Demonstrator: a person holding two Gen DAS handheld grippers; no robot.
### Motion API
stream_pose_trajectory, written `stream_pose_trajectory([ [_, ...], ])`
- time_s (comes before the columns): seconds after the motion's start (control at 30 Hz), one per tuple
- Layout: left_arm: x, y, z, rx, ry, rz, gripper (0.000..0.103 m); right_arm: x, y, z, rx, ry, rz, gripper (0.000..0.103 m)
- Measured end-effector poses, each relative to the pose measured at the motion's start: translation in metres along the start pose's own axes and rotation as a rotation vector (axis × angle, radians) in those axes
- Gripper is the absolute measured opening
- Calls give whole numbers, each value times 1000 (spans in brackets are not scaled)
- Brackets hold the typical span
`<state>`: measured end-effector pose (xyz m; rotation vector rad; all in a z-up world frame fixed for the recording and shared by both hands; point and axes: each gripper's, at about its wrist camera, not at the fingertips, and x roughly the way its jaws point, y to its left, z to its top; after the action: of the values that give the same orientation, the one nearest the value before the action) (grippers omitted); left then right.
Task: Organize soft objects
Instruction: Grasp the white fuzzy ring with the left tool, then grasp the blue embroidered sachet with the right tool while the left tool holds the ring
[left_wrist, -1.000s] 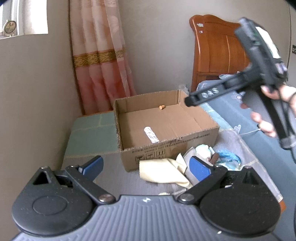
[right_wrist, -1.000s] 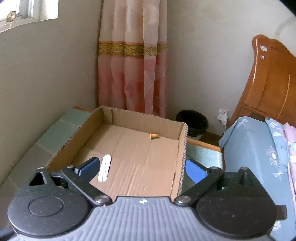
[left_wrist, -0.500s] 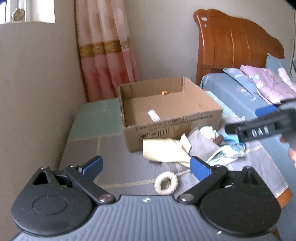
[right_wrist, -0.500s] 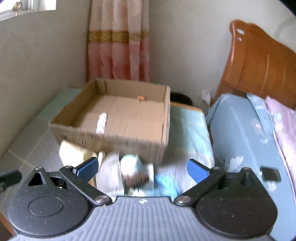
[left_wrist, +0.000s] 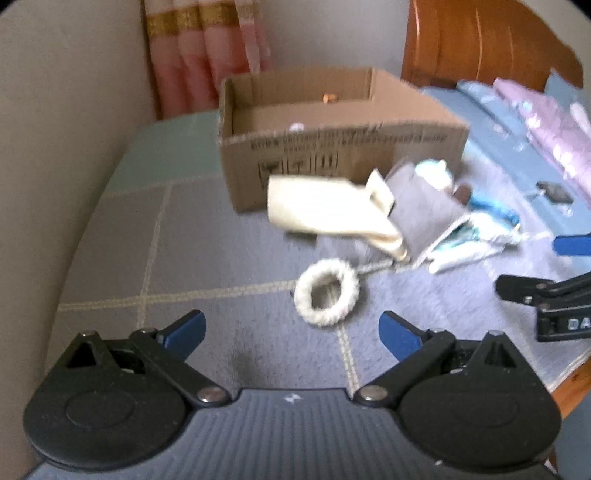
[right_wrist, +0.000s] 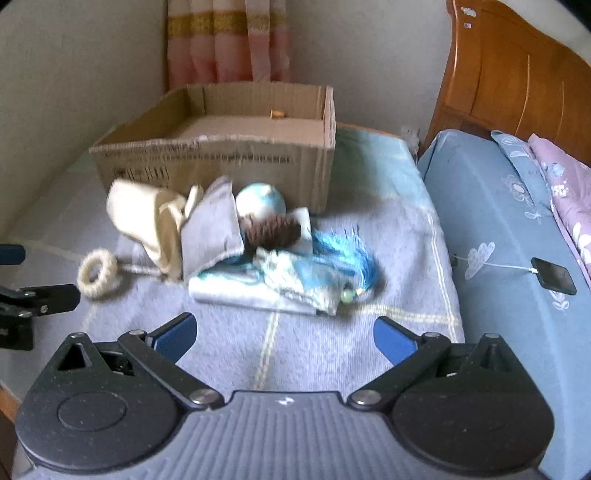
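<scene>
Grippers are both spread wide with nothing between the fingers: left gripper (left_wrist: 291, 328) hovers just before the white knitted ring (left_wrist: 327, 292); right gripper (right_wrist: 284, 332) hovers near the heap of soft objects (right_wrist: 258, 254). Heap lies on the checked cloth (right_wrist: 388, 236), directly in front of the cardboard box (right_wrist: 221, 162), cream cloth (left_wrist: 325, 210) leaning on it.
</scene>
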<state>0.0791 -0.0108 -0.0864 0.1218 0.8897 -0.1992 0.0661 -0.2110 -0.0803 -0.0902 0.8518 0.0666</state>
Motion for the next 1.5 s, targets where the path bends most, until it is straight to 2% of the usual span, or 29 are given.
stream_pose_trajectory([
  [0.23,20,3,-8,-63,40,-14,100,12,-5,-16,-8,36,2,103],
  [0.47,24,-4,-7,-65,-4,-11,97,20,-6,-20,4,47,35,103],
  [0.57,25,-10,-6,-44,-25,-19,88,24,-3,-21,-18,41,26,103],
  [0.63,23,-15,-3,-34,-44,-30,74,25,-1,-21,-25,30,32,103],
  [0.77,23,-20,-2,-31,-73,-33,66,25,-1,-21,-27,14,35,103],
  [0.87,23,-23,-1,-29,-89,-31,55,25,-1,-22,-27,6,36,103],
  [0.93,22,-26,0,-24,-93,-40,42,25,-2,-23,-28,-1,36,103],
  [1.13,21,-28,-2,-11,-96,-44,35,25,-1,-25,-27,-6,35,103],
  [1.37,18,-22,-4,-7,-76,-41,34,24,-1,-23,-39,12,36,103],
  [1.5,15,-18,-6,-10,-68,-23,34,18,-4,-16,-63,-16,46,103],
])
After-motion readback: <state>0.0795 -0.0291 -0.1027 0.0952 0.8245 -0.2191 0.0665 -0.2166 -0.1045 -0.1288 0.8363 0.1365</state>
